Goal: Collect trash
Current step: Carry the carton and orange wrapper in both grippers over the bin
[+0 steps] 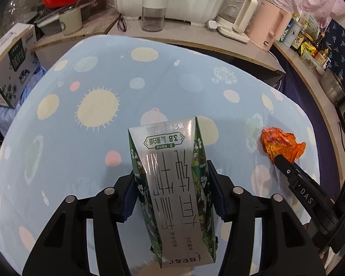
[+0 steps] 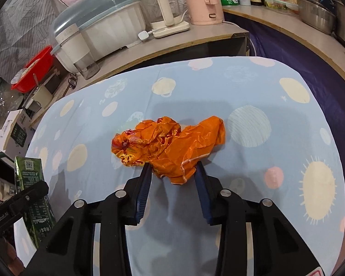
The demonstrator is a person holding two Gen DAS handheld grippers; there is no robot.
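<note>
Two pieces of trash are in play on the desk (image 2: 253,87) with its spotted blue cloth. The larger, a milk carton (image 1: 172,172), is clamped between the left gripper's (image 1: 171,184) fingers, their blue pads pressing its green side panels while most of its length sticks out beyond the fingertips.

The smaller, a crumpled orange wrapper (image 2: 170,147), lies on the cloth right at the tips of the right gripper (image 2: 173,174). Its fingers are partly spread; the wrapper's near lobe sits between the tips, yet from this view I cannot tell whether the pads already bite.

To do this step well, I would push the right fingers a little further forward so the thick crumpled middle, not just the thin trailing edge, lies between the pads, keeping the tips off the cloth so no fabric gets pinched. Then close fully, since foil this loose will likely compress and slip. Keep the carton squeezed steadily meanwhile.
</note>
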